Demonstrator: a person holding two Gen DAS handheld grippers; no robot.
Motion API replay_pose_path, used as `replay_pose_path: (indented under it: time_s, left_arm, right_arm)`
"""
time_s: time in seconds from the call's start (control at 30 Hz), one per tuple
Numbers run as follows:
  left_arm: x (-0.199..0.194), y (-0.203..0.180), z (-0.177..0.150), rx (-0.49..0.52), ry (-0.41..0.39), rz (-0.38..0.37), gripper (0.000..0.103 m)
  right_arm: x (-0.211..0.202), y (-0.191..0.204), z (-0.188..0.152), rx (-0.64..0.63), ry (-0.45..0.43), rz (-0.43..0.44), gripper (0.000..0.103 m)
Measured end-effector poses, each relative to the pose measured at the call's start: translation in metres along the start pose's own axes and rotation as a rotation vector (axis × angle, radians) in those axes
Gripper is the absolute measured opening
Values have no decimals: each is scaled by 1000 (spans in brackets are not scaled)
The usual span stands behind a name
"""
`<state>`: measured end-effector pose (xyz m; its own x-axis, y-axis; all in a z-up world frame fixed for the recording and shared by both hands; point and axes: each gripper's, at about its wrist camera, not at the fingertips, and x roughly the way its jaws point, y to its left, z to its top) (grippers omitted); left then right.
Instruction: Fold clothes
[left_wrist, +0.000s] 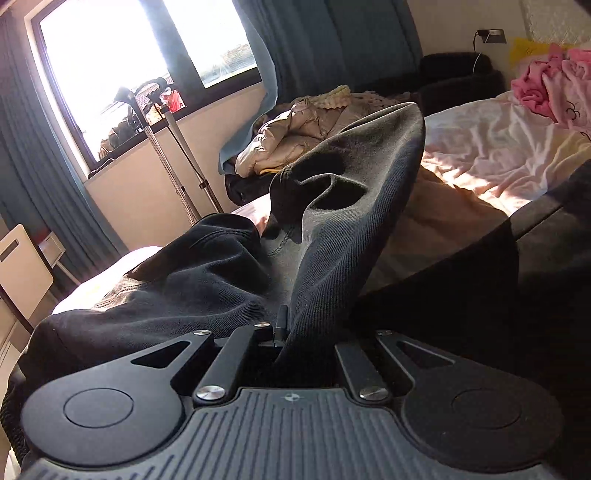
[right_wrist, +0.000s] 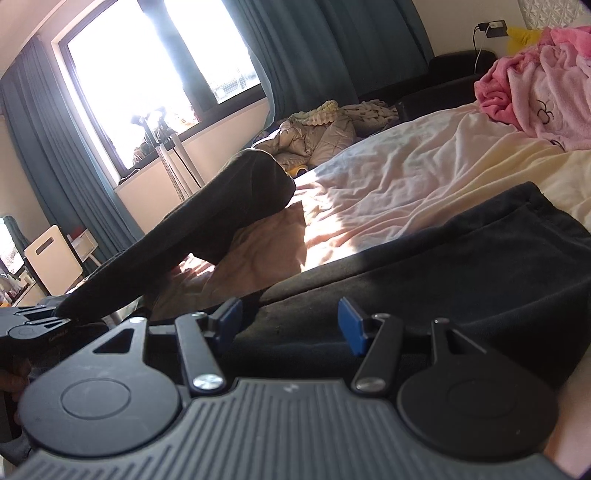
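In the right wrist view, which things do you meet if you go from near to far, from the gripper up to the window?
right gripper → black garment → sunlit pale bedsheet → beige puffy jacket → window

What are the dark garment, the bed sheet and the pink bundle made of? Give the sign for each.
Dark garment: probably cotton twill, matte; fine diagonal ribbing shows.
Bed sheet: thin woven cloth, likely cotton; small sharp creases, no sheen.
Pink bundle: apparently fleece or plush; soft, fuzzy folds, though too far to be sure.
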<state>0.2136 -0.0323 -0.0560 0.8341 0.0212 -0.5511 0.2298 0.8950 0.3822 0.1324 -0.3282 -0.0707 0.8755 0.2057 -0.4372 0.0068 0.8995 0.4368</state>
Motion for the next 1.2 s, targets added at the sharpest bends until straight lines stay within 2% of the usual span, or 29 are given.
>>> replay_pose_path:
  time_s: [0.13,0.17,0.23,0.3,0.33,0.57,0.73,0.97,1.13,1.17,1.2]
  left_arm:
    - [8,-10,-3,-27,49,26,7]
    - [7,-12,-1,-22,50,30,13]
    - [4,-19,3,0,38,28,30]
    - [-2,-30,8,40,-3,22,70]
    - [-5,-36,11,63,-30,20,74]
    - [24,-87,33,123,-65,-39,76]
    - [50,-123,50,154,-75,-80,78]
    - [107,-163,77,228,-77,-10,78]
    - [144,-182,99,246,-97,68,78]
    - [150,-185,104,241,-106,73,78]
    - [152,-186,109,214,-126,46,78]
  right_arm:
    - [3,-2,-3,-1,20,-6,59]
    - [4,-2,-4,-1,27,-8,59]
    - [5,-2,-4,1,30,-10,59]
    - [4,-2,-3,-3,24,-13,59]
    - [4,-2,-3,-3,22,-14,59]
    - [4,-10,-2,49,31,0,60]
    - [0,-27,1,143,31,-23,60]
    - [-8,-41,8,225,2,-21,62]
    - [-3,-47,5,292,35,16,64]
    - [-2,-47,4,293,39,17,64]
    - [-1,-47,3,293,42,18,64]
